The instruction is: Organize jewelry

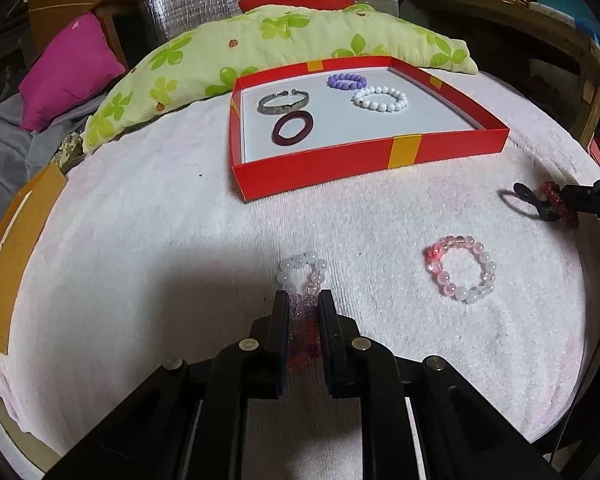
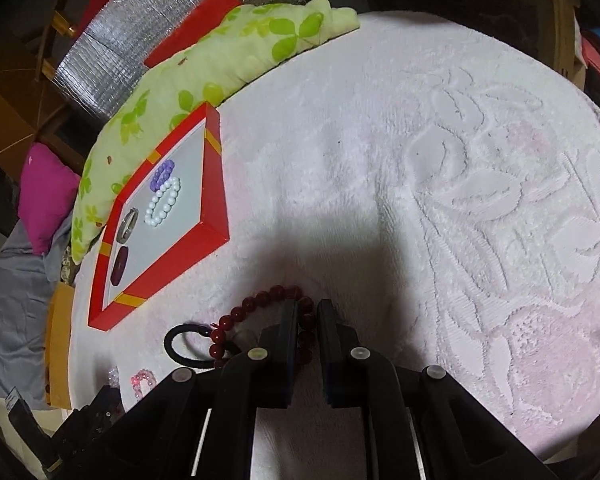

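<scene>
You pinch the pale bead bracelet [image 1: 302,280] and the dark red bracelet [image 2: 276,300], both bound for the red box [image 1: 404,152], left gripper [image 1: 303,300] and right gripper [image 2: 307,310] each clamped on beads

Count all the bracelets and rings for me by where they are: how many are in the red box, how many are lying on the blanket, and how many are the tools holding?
In the red box: 4
Loose on the blanket: 2
Held by a tool: 2
Total: 8

White towel [image 1: 148,216] with red box [image 1: 340,168], bracelets.
</scene>
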The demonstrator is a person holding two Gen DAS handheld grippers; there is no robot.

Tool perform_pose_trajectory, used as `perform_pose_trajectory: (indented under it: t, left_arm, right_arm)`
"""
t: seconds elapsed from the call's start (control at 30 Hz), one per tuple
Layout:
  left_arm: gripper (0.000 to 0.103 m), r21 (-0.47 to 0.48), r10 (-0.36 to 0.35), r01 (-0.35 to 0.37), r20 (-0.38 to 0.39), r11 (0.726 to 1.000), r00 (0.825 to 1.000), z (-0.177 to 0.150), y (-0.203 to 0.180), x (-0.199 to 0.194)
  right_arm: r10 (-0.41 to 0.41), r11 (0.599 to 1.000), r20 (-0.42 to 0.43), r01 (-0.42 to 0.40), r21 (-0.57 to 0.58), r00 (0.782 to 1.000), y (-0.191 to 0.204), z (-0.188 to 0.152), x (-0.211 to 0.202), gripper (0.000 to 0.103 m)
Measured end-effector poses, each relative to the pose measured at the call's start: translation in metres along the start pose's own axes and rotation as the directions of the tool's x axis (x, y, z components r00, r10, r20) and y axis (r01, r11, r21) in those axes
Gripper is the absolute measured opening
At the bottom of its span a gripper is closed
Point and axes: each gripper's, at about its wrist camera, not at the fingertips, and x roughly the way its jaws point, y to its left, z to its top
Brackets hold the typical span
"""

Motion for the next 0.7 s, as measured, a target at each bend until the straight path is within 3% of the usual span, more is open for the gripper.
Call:
perform_pose_trajectory:
  t: [0.37,0.7]
  left_arm:
    - [0.022,-0.063,-0.048,0.047,-0.016,0.997,0.999,0.000,0.011,0.005]
    - [0.027,-0.112,-0.108,0.106,-0.009,0.988,0.994,-0.002,0.020,0.006]
  right_arm:
    - [0.032,0.999,-0.018,-0.032,-0.002,0.999,-0.005,0.000,0.002,0.012]
    - [0.067,0.997,0.021,-0.066,-0.043,0.998,-0.003,-0.002,-0.010,0.011]
